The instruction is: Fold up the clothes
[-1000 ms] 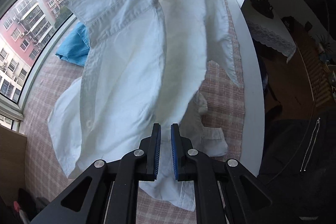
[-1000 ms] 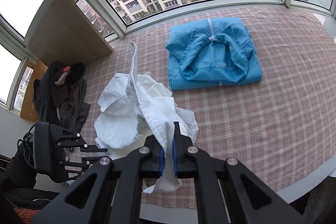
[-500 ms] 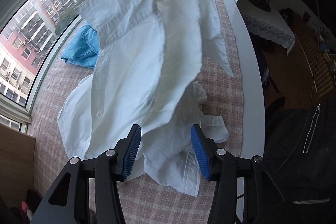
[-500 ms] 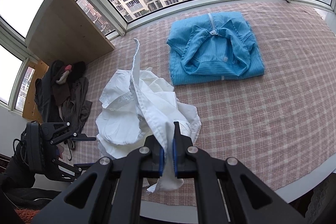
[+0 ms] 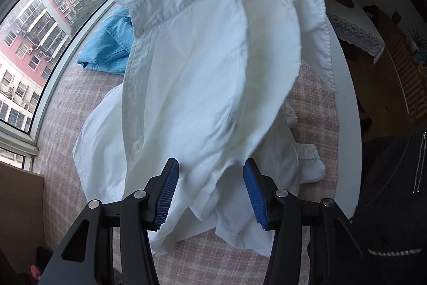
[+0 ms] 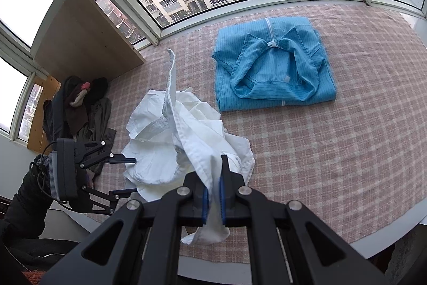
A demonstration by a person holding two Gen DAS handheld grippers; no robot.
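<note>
dark clothes (image 6: 80, 108): heaped left of the white shirt
left gripper (image 5: 212, 191): spread wide, shirt cloth hanging between its fingers
white shirt (image 5: 202, 76): lifted off the checked cloth (image 6: 333, 151), lower part still bunched there
right gripper (image 6: 212, 194): pinching the shirt's edge
blue shirt (image 6: 275, 66): folded, right of the white one
</note>
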